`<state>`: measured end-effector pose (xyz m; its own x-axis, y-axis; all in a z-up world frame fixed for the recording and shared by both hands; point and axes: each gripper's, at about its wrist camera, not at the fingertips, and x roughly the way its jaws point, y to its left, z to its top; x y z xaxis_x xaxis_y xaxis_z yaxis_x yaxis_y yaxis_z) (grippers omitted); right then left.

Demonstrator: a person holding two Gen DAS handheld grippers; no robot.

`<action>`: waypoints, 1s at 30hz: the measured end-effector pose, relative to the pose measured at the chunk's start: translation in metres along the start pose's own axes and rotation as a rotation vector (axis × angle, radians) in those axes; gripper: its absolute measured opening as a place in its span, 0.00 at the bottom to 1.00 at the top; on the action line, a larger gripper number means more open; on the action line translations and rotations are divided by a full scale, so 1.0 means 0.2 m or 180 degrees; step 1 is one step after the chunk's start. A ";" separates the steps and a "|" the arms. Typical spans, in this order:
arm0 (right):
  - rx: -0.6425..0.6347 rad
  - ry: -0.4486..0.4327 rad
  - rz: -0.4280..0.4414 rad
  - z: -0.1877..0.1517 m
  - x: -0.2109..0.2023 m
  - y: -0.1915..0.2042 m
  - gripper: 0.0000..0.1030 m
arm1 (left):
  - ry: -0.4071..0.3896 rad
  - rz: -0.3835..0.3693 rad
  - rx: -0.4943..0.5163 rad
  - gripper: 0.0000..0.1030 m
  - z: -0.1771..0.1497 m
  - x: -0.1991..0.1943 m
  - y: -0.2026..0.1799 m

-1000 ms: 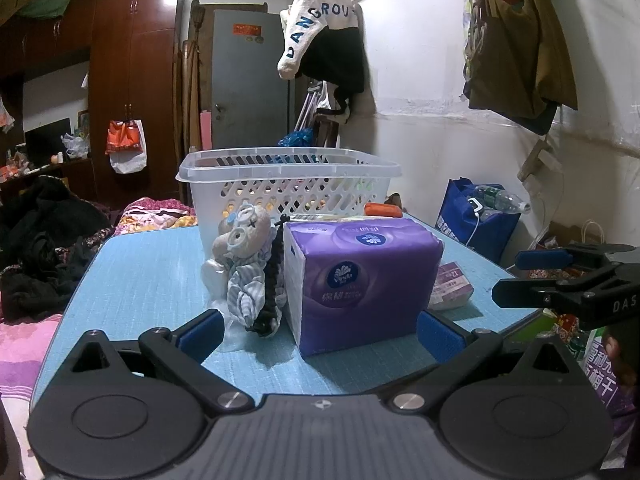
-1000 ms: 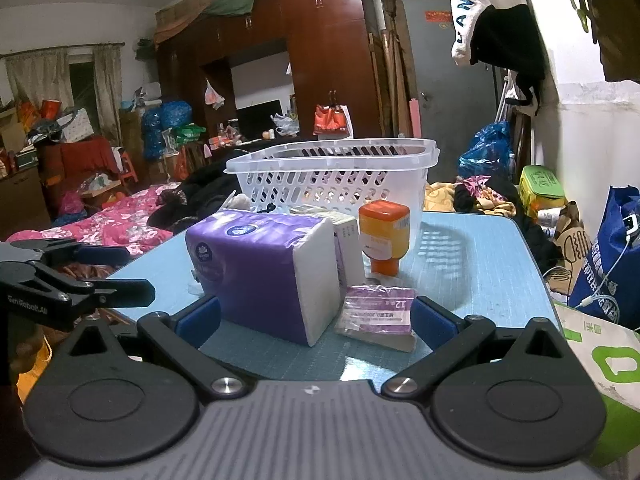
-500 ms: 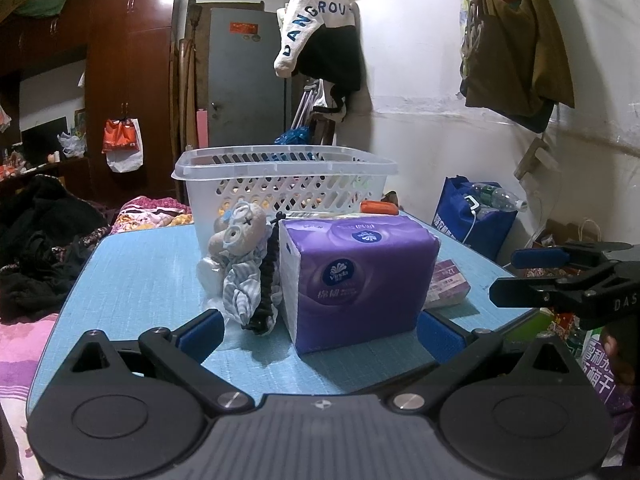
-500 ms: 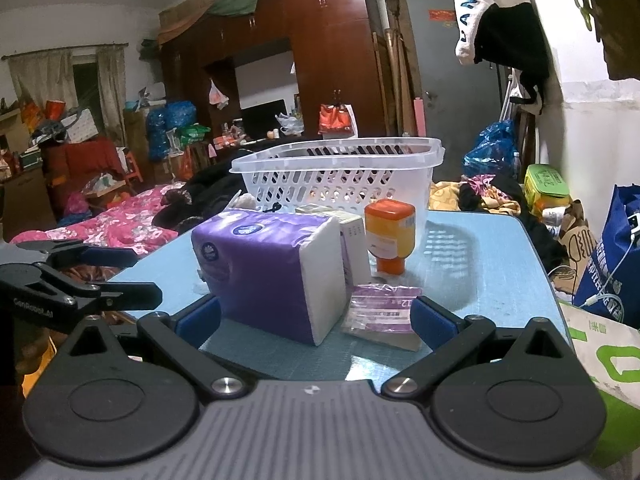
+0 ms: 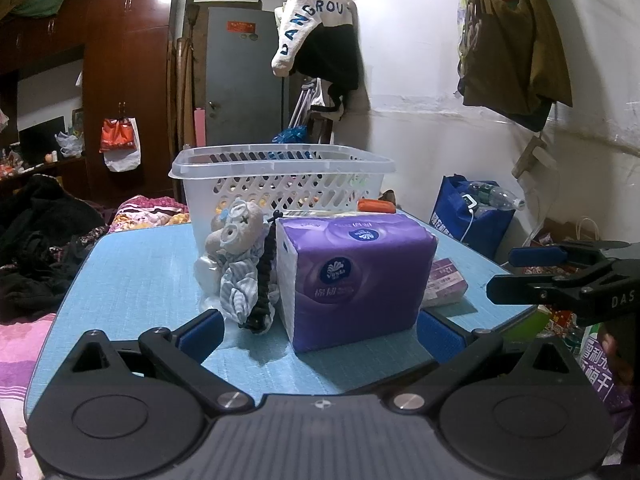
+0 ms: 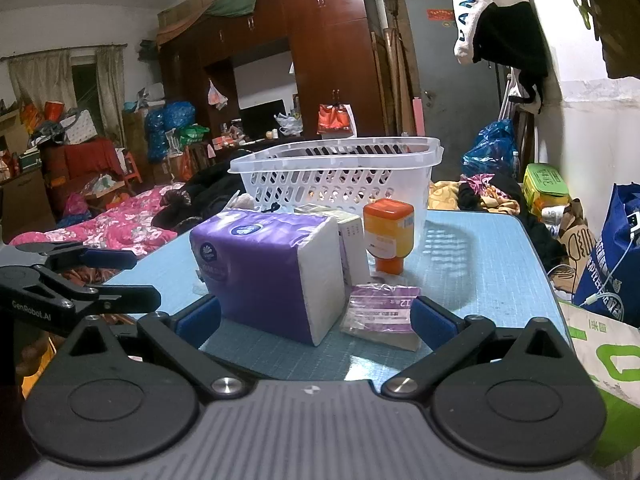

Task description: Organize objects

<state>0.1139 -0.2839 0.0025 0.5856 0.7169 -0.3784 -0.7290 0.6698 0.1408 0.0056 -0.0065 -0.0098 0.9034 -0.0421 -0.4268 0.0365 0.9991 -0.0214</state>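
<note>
Hovering wide apart and empty, left gripper (image 5: 318,330) and right gripper (image 6: 314,318) frame a purple plastic-wrapped tissue pack (image 5: 354,276) on the blue table (image 5: 132,276) (white lattice basket (image 5: 280,184) behind); a careless approach could topple the small grey plush toy (image 5: 238,246) alongside

Both held level and low, jaws spread wide, nothing gripped. Left gripper (image 5: 318,330) pointed straight ahead, right gripper (image 6: 314,320) likewise. Each visible off to the other's side, also with jaws parted.
</note>
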 end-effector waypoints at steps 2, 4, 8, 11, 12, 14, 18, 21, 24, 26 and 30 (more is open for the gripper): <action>0.0008 -0.0009 0.0000 0.00 0.00 0.00 1.00 | 0.0002 -0.0005 0.0002 1.00 0.00 0.00 0.00; 0.0013 -0.0011 0.0001 0.00 0.00 0.00 1.00 | 0.0003 -0.0007 0.0008 1.00 0.00 0.00 0.00; 0.0005 -0.0002 0.0000 0.00 0.00 0.00 1.00 | 0.0003 -0.0009 0.0011 1.00 0.00 0.00 -0.01; 0.0000 0.0004 -0.0002 0.00 0.00 0.00 1.00 | 0.0003 -0.0010 0.0010 1.00 0.00 0.00 -0.01; 0.0000 0.0002 -0.0001 0.00 0.00 0.00 1.00 | 0.0004 -0.0012 0.0012 1.00 0.00 0.00 -0.01; 0.0001 0.0002 -0.0002 0.00 0.00 0.00 1.00 | 0.0011 -0.0026 0.0020 1.00 0.00 0.00 -0.01; -0.0002 0.0007 -0.0003 0.00 0.00 0.00 1.00 | 0.0019 -0.0033 0.0038 1.00 -0.01 0.00 -0.02; 0.0000 0.0008 -0.0002 0.00 0.00 0.00 1.00 | 0.0019 -0.0033 0.0036 1.00 -0.01 0.00 -0.02; -0.0004 0.0007 -0.0001 0.00 0.00 0.00 1.00 | 0.0021 -0.0035 0.0033 1.00 0.00 0.00 -0.02; -0.0012 0.0010 -0.0001 0.00 0.01 0.00 1.00 | 0.0022 -0.0032 0.0033 1.00 0.00 0.00 -0.02; -0.0019 0.0025 0.0000 -0.01 0.01 0.00 1.00 | 0.0020 -0.0035 0.0034 1.00 0.00 0.00 -0.02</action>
<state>0.1152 -0.2827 -0.0005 0.5827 0.7154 -0.3856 -0.7312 0.6686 0.1353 0.0054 -0.0096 -0.0106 0.9001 -0.0531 -0.4323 0.0511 0.9986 -0.0165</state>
